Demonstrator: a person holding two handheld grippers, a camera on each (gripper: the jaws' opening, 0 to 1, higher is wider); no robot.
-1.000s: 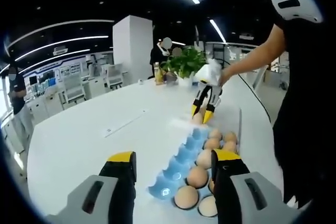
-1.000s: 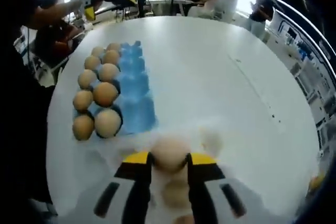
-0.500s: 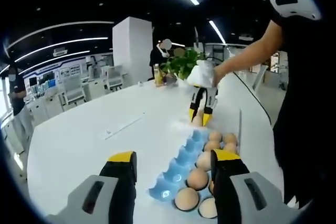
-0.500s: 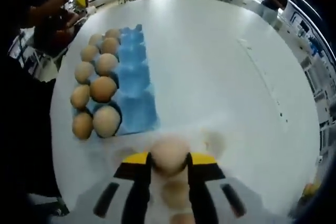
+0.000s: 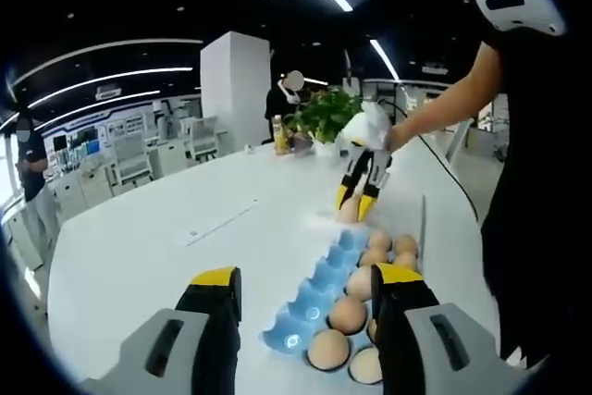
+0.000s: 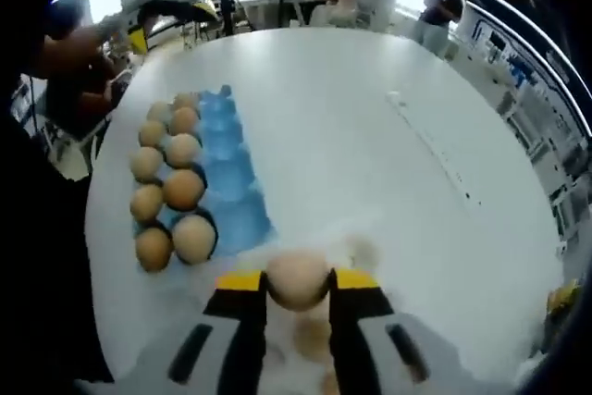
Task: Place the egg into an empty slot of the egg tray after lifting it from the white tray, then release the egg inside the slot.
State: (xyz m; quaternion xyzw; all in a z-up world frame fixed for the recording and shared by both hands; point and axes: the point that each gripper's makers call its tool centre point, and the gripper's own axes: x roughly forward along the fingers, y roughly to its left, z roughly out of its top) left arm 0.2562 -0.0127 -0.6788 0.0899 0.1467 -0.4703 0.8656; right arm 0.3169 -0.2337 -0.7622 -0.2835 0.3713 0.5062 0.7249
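Gripping a brown egg [image 6: 296, 277] between its jaws, your right gripper [image 6: 298, 286] hovered beside the blue egg tray [image 6: 229, 182]; your left gripper [image 5: 305, 286] stood wide.

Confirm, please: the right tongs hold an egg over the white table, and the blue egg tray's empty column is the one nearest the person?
Not quite: in the right gripper view the blue egg tray's empty column is the one farthest from the person. The right tongs do hold an egg over the white table.

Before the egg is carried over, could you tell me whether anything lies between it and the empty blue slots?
Nothing visible does: the right gripper holds the egg, with bare white table up to the egg tray and its empty column.
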